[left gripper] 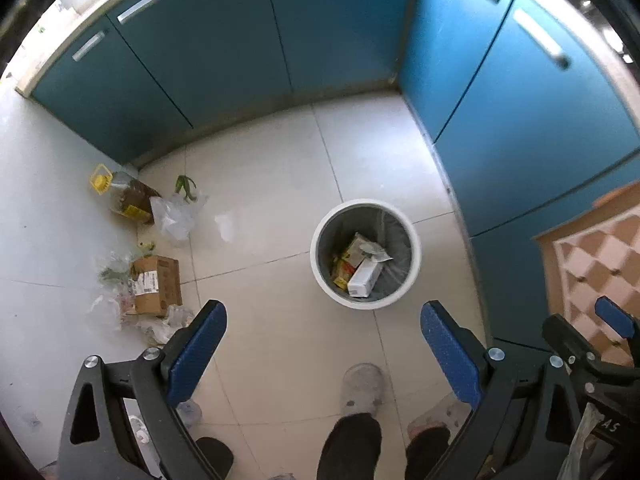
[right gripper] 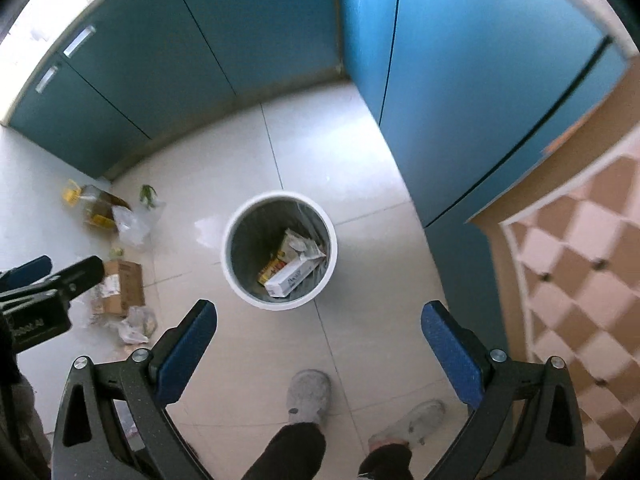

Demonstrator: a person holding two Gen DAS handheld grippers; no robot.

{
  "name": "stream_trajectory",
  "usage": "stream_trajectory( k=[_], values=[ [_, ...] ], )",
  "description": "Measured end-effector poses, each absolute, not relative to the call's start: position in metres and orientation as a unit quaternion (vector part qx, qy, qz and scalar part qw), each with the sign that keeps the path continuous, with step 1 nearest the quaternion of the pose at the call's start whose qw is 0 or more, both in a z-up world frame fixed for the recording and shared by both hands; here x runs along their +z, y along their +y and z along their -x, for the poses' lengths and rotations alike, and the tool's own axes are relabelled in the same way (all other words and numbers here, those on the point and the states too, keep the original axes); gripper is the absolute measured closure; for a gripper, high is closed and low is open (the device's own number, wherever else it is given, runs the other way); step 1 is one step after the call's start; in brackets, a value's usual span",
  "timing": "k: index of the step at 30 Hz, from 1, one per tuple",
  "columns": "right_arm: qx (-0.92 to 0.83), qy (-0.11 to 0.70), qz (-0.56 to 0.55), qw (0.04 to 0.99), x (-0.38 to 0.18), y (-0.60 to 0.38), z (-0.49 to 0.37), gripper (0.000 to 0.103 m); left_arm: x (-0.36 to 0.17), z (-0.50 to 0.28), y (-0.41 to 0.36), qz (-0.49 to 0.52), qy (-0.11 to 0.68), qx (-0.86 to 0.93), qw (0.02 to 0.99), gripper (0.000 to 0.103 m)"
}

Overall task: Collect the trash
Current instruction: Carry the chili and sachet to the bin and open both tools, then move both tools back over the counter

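A white round bin (left gripper: 320, 264) (right gripper: 232, 264) stands on the tiled floor, holding a white carton (left gripper: 363, 278) and yellow wrappers. Trash lies left of it: a cardboard box (left gripper: 158, 286) (right gripper: 124, 286), a clear plastic bag (left gripper: 176, 216) (right gripper: 132, 226), an oil bottle with a yellow cap (left gripper: 124, 196) (right gripper: 94, 206), green vegetable scraps (left gripper: 186, 188) and crumpled wrappers (left gripper: 160, 324) (right gripper: 136, 324). My left gripper (left gripper: 324, 322) is open and empty, high above the floor just in front of the bin. My right gripper (right gripper: 320, 322) is open and empty, also above and in front of the bin.
Teal cabinets (left gripper: 248, 40) (right gripper: 460, 80) wrap the far and right sides. A tan checkered panel (left gripper: 592, 264) (right gripper: 572, 256) stands at the right. The person's slippered feet (left gripper: 362, 388) (right gripper: 310, 394) stand below the grippers.
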State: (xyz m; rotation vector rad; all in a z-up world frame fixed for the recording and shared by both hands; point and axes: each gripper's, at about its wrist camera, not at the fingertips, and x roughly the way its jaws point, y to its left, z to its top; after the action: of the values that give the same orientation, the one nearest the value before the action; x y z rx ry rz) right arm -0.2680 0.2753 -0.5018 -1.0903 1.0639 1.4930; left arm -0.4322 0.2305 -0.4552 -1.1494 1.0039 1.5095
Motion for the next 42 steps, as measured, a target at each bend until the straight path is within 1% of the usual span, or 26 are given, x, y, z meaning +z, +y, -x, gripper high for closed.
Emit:
stream_trajectory(
  k=[7, 12, 17, 21, 25, 27, 30, 32, 34, 37, 42],
  values=[
    [0.631, 0.435, 0.412, 0.493, -0.377, 0.240, 0.244, 0.000, -0.361, 0.414, 0.191, 0.456, 0.391, 0.620, 0.505, 0.004],
    [0.650, 0.433, 0.390, 0.487, -0.304, 0.210, 0.231, 0.000, -0.295, 0.401, 0.165, 0.431, 0.376, 0.633, 0.522, 0.004],
    [0.670, 0.438, 0.368, 0.472, -0.250, 0.183, 0.218, 0.000, -0.244, 0.388, 0.147, 0.394, 0.372, 0.661, 0.519, 0.004],
    [0.686, 0.456, 0.336, 0.457, -0.221, 0.168, 0.201, 0.000, -0.219, 0.369, 0.140, 0.366, 0.371, 0.681, 0.515, 0.004],
    [0.691, 0.479, 0.298, 0.452, -0.201, 0.158, 0.170, 0.000, -0.198, 0.337, 0.142, 0.344, 0.357, 0.678, 0.543, 0.004],
    [0.687, 0.488, 0.281, 0.459, -0.195, 0.153, 0.147, 0.000, -0.191, 0.307, 0.148, 0.335, 0.360, 0.660, 0.568, 0.000],
    [0.671, 0.504, 0.247, 0.486, -0.185, 0.142, 0.097, 0.000, -0.187, 0.252, 0.160, 0.318, 0.383, 0.629, 0.598, 0.000],
    [0.655, 0.509, 0.222, 0.513, -0.178, 0.132, 0.055, 0.000, -0.187, 0.198, 0.168, 0.299, 0.405, 0.601, 0.621, 0.000],
    [0.626, 0.516, 0.192, 0.552, -0.172, 0.117, 0.003, 0.000, -0.187, 0.148, 0.172, 0.290, 0.424, 0.568, 0.643, 0.000],
    [0.567, 0.537, 0.150, 0.606, -0.174, 0.092, -0.075, 0.000, -0.197, 0.053, 0.176, 0.278, 0.457, 0.508, 0.675, 0.000],
    [0.430, 0.578, 0.076, 0.689, -0.200, 0.021, -0.222, 0.000, -0.222, -0.079, 0.170, 0.241, 0.500, 0.446, 0.702, 0.000]
  ],
)
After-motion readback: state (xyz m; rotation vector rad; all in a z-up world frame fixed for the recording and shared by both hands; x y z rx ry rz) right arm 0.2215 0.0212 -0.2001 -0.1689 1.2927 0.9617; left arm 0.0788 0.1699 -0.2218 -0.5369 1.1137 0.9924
